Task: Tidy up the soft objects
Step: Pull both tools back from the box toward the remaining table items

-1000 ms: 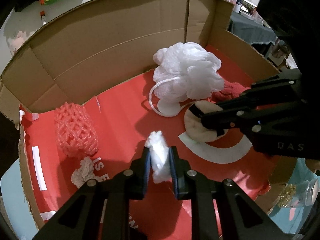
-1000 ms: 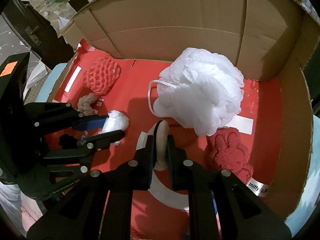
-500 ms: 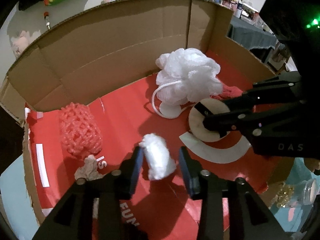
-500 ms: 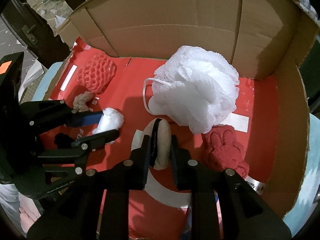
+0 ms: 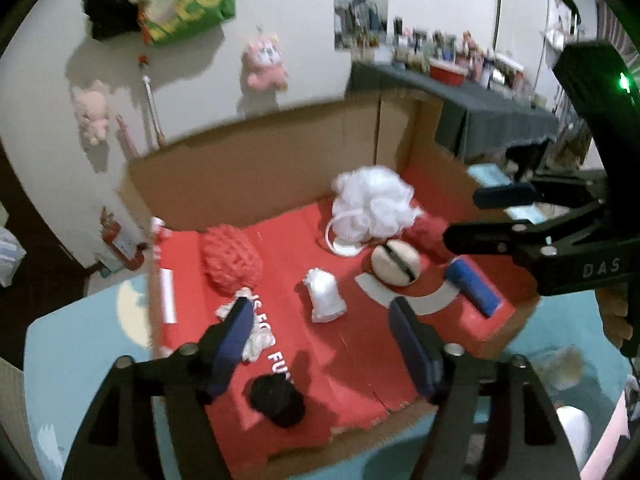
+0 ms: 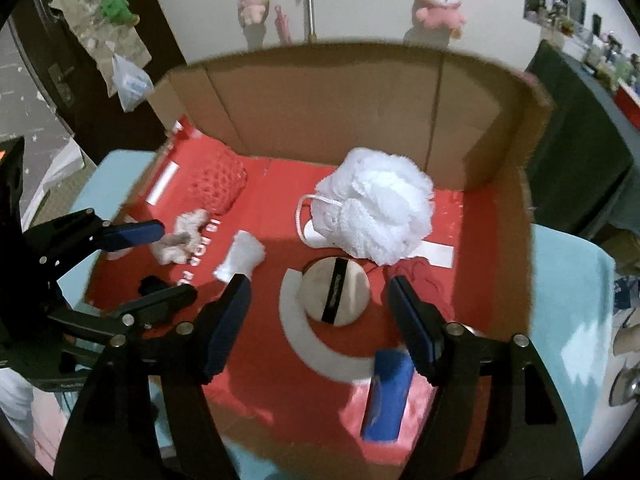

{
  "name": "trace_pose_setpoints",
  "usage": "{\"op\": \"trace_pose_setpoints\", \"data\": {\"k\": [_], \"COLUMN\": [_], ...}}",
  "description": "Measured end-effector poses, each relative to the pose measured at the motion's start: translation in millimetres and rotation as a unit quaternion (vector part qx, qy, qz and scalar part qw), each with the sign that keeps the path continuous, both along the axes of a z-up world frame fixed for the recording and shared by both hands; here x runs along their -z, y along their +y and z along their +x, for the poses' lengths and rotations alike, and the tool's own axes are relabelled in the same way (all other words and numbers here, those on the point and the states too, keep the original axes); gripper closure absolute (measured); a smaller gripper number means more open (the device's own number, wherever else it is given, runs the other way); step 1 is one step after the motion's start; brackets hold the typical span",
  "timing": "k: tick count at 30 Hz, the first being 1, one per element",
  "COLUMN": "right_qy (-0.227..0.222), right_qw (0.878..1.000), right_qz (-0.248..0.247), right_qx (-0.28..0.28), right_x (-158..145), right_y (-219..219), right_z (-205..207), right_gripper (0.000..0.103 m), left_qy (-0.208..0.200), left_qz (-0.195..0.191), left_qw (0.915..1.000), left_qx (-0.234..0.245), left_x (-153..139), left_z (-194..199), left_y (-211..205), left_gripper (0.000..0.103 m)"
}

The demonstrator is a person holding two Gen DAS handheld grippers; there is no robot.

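Note:
An open cardboard box (image 6: 320, 100) with a red floor holds the soft things. A small white fluffy wad (image 5: 324, 298) lies loose on the floor. My left gripper (image 5: 320, 306) hangs above it, jaws opening, pads touching nothing. A round beige puff (image 6: 336, 292) with a black band lies flat below my right gripper (image 6: 318, 284), whose jaws are also opening and empty. A big white bath pouf (image 6: 376, 208) sits behind the puff, with a red knitted piece (image 6: 416, 276) beside it. A red mesh sponge (image 5: 230, 260) is at the left.
A blue roll (image 6: 388, 392) lies at the box's near right corner. A cream scrunchie (image 6: 180, 236) and a black item (image 5: 276, 400) lie at the near left. The box stands on a teal surface (image 5: 80, 340). Plush toys hang on the wall behind.
Both grippers opened and let go: the left dropped the white wad, the right the beige puff. Both then rose and drew back from the box floor.

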State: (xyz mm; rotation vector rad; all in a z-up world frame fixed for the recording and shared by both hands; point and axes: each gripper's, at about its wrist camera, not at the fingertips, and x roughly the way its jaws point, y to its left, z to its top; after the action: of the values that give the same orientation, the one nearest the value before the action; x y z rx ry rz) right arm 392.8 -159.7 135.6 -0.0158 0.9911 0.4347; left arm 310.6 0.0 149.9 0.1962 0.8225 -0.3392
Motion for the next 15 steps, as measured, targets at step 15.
{"op": "trace_pose_setpoints", "data": {"k": [15], "right_qy": [-0.161], "right_qw": [0.986], "right_qz": [0.035], "right_qx": [0.028], "right_x": [-99], "right_y": [-10], "right_z": [-172], "right_gripper": [0.013], "left_qy": [-0.166], "left_qz": [-0.059], "left_qw": [0.9837], "left_qx": [-0.038], "left_x": [-86], "left_z": [-151], "left_y": [16], "left_gripper": [0.001]}}
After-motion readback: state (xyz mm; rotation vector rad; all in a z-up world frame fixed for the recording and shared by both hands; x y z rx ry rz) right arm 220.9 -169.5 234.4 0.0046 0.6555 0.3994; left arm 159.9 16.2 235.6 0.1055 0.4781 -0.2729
